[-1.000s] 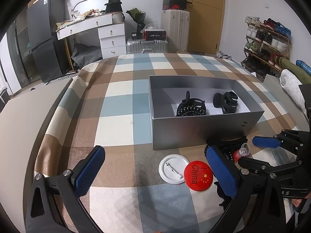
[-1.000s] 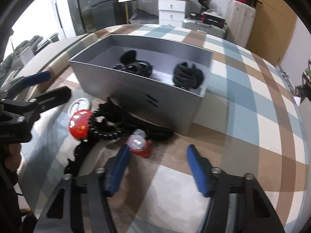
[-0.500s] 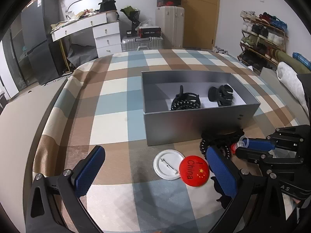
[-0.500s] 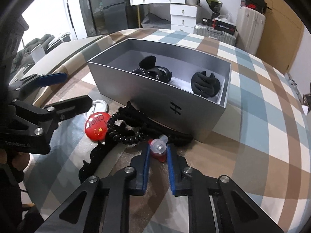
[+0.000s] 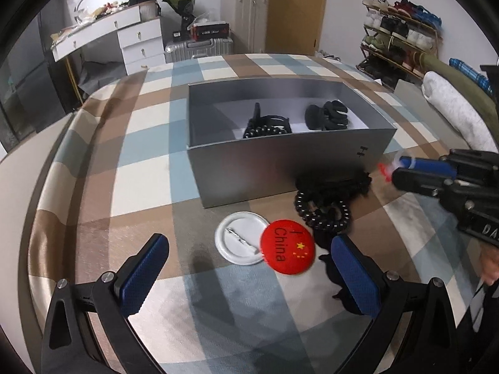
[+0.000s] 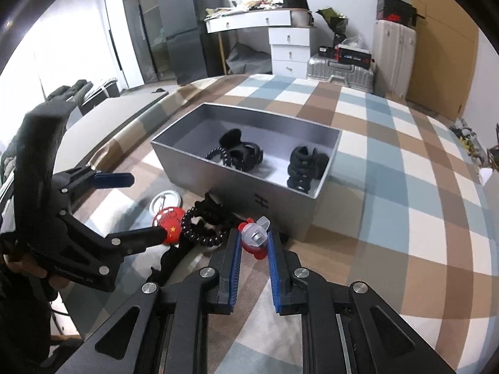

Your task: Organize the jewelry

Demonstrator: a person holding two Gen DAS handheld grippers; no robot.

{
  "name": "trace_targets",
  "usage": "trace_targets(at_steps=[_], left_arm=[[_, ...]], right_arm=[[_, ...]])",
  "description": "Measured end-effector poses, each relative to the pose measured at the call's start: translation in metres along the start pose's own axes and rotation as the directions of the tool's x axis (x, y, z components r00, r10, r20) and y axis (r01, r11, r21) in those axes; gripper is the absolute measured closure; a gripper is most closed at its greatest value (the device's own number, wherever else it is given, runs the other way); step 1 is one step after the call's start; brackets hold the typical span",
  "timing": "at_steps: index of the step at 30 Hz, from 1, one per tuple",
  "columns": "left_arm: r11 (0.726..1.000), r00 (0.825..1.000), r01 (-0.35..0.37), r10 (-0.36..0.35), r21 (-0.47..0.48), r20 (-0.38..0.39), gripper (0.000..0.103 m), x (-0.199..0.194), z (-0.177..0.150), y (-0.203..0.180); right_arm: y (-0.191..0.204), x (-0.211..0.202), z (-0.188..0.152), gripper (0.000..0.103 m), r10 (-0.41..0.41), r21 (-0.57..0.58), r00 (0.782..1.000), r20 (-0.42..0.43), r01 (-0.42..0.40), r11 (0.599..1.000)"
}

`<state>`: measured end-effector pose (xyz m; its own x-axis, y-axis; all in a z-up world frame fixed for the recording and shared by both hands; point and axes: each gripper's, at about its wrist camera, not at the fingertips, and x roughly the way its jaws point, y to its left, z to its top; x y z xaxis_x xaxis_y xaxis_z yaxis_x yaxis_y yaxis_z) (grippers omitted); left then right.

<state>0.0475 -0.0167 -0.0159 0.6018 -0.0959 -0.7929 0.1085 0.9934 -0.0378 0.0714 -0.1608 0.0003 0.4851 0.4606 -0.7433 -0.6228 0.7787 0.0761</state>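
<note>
At lower centre of the right wrist view, my right gripper (image 6: 254,243) clamps the red-and-clear trinket (image 6: 255,239); I should carry it level over the grey box (image 6: 265,196) wall, left gripper (image 5: 249,268) idle, spread.

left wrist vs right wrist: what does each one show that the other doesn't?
Left wrist only: the "China" lettering on the red badge, the white badge's pin back, and the shoe rack.
Right wrist only: the small red-and-clear item between the right gripper pads, and the fridge.
Both: grey box holding two black hair clips, black coil tie in front, open left gripper.
</note>
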Motion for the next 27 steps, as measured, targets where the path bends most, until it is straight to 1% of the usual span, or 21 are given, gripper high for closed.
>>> trace_targets(at_steps=[2, 4, 6, 8, 9, 11, 14, 15, 17, 19, 21, 25, 26, 27], left_arm=[[1.000, 1.000, 0.000, 0.000, 0.004, -0.003, 0.002, 0.000, -0.001, 0.000], [1.000, 1.000, 0.004, -0.004, 0.022, 0.005, 0.007, -0.002, -0.002, -0.002], [0.999, 1.000, -0.010, 0.010, 0.049, 0.009, 0.014, -0.002, -0.004, -0.004], [0.998, 1.000, -0.031, 0.031, 0.059, 0.000, 0.016, 0.002, -0.004, -0.004], [0.998, 0.999, -0.037, 0.037, 0.054, -0.005, 0.016, 0.003, -0.004, -0.002], [0.999, 0.999, -0.050, 0.050, 0.015, -0.006, 0.016, 0.004, -0.003, 0.006], [0.997, 0.998, -0.067, 0.068, -0.028, 0.011, 0.016, 0.001, -0.001, 0.016], [0.996, 0.997, -0.082, 0.082, -0.046, 0.014, 0.016, 0.000, -0.001, 0.020], [0.987, 0.989, -0.148, 0.149, -0.063, 0.006, 0.016, 0.003, -0.002, 0.028], [0.984, 0.986, -0.168, 0.168, -0.060, -0.007, 0.015, 0.006, -0.004, 0.029], [0.988, 0.990, -0.142, 0.142, -0.065, -0.011, 0.016, 0.007, -0.004, 0.028], [0.996, 0.996, -0.083, 0.083, -0.016, -0.024, 0.016, 0.008, -0.005, 0.014], [0.997, 0.997, -0.074, 0.074, -0.005, -0.035, 0.015, 0.010, -0.005, 0.012], [0.998, 0.997, -0.070, 0.070, 0.000, -0.030, 0.016, 0.009, -0.005, 0.010]], right_arm=[[0.000, -0.001, 0.000, 0.087, -0.003, 0.005, 1.000, 0.004, 0.003, 1.000], [-0.001, -0.002, 0.001, 0.087, -0.001, 0.006, 1.000, 0.006, 0.001, 1.000], [-0.001, -0.004, 0.001, 0.087, -0.002, 0.006, 1.000, 0.009, 0.002, 1.000], [-0.001, -0.005, 0.001, 0.087, -0.002, 0.006, 1.000, 0.010, 0.002, 1.000], [-0.001, -0.006, 0.002, 0.087, -0.004, 0.007, 1.000, 0.013, 0.004, 1.000], [-0.001, -0.007, 0.001, 0.087, -0.006, 0.009, 1.000, 0.014, 0.006, 1.000], [-0.002, -0.009, 0.002, 0.087, -0.008, 0.013, 1.000, 0.017, 0.007, 1.000], [-0.002, -0.009, 0.002, 0.087, -0.007, 0.013, 1.000, 0.018, 0.007, 1.000], [-0.003, -0.010, 0.002, 0.087, -0.008, 0.014, 1.000, 0.018, 0.007, 1.000], [-0.003, -0.010, 0.002, 0.087, -0.006, 0.016, 1.000, 0.018, 0.006, 1.000], [-0.003, -0.011, 0.002, 0.087, -0.007, 0.015, 1.000, 0.019, 0.007, 1.000], [-0.005, -0.011, 0.003, 0.087, -0.007, 0.021, 1.000, 0.018, 0.007, 1.000], [-0.005, -0.011, 0.003, 0.087, -0.007, 0.021, 1.000, 0.018, 0.007, 1.000], [-0.005, -0.011, 0.003, 0.087, -0.007, 0.022, 1.000, 0.019, 0.007, 1.000]])
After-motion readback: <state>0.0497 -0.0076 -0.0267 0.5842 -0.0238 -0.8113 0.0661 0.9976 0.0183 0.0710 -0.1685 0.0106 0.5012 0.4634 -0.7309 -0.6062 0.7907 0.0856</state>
